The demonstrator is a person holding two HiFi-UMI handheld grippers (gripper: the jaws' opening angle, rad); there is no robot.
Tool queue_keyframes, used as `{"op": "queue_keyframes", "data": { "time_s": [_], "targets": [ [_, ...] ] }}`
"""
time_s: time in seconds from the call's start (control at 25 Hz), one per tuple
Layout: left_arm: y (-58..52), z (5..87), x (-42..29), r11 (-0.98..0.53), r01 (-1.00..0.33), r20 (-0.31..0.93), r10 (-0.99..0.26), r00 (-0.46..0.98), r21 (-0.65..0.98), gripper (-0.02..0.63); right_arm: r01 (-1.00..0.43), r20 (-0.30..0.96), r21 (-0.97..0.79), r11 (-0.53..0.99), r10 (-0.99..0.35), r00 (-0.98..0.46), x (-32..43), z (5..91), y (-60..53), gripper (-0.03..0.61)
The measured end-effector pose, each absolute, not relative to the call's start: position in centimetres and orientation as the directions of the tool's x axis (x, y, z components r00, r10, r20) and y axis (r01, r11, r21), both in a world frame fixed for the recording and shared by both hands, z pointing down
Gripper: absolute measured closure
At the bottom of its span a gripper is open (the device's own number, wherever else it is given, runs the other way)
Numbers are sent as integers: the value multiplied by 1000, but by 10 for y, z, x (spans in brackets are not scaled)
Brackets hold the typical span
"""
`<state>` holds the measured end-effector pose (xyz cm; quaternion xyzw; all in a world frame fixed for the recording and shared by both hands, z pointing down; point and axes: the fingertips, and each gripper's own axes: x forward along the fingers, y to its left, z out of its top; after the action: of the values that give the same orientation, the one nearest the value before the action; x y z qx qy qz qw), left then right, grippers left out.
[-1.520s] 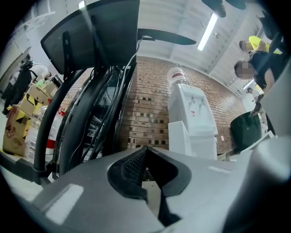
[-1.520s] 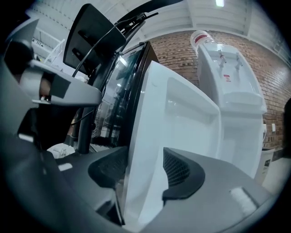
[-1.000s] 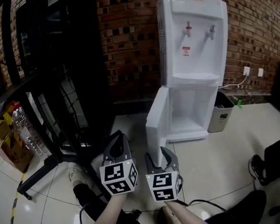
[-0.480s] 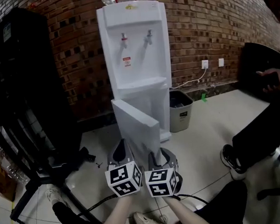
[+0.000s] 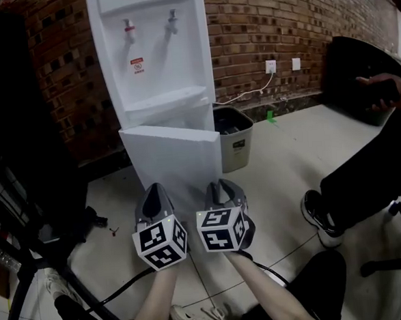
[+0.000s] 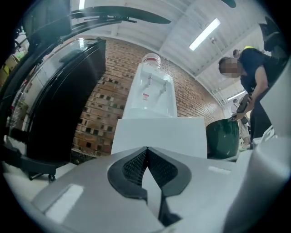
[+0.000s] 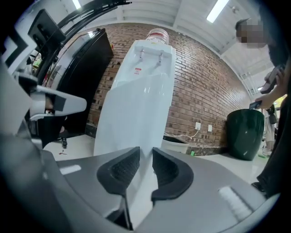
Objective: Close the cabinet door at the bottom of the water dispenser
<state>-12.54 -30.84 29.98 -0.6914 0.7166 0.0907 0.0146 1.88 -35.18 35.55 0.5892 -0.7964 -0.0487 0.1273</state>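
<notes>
Cabinet door [image 5: 171,158] is a flat white board, plain and smooth, with a straight top edge. It is swung out from the bottom of the tall white water dispenser [image 5: 153,50]. Its wide face is turned to the fingers and hides the space behind it.

The left gripper [image 6: 146,150] has its fingers shut, with the tips touching and nothing between them. The right gripper [image 7: 145,154] has its fingers closing, with a thin gap left. No thing sits in that gap, and only the white door shows past it. Both grippers are held side by side, low over the pale floor [image 5: 284,177].

A grey bin [image 5: 235,146] stands on the floor, past the fingers and a bit to their right. It is just beside the dispenser and right behind the door's right edge. Its inside is dark, and what is in it cannot be told. A big dark green bin [image 7: 245,134] stands much farther off to the right, near a person [image 5: 385,150] in dark clothes. Its inside does not show.

The cabinet door is straight ahead of both pairs of fingers and very near them. No view shows a finger touching it. The dispenser rises just behind the door, and a brick wall [image 5: 273,21] is behind that.
</notes>
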Motion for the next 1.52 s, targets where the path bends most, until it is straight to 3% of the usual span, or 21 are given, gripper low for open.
{"op": "queue_keyframes", "data": {
  "time_s": [0.52,0.72,1.0,1.52],
  "targets": [
    [-346,356,-166,108,-987,-56,-992,-116,120,600,-948,149,196,251,-963,-224,47,358,-446,520],
    [-360,364,-188,157,-976,-52,-985,-166,154,600,-943,129,244,228,-971,-201,52,353,-486,578],
    [-373,364,-200,165,-980,-48,-984,-172,115,600,-920,130,301,252,-966,-222,29,356,-520,578],
    [-365,350,-200,132,-984,-72,-987,-141,120,600,-920,129,229,319,-946,-297,2,351,-510,578]
  ]
}}
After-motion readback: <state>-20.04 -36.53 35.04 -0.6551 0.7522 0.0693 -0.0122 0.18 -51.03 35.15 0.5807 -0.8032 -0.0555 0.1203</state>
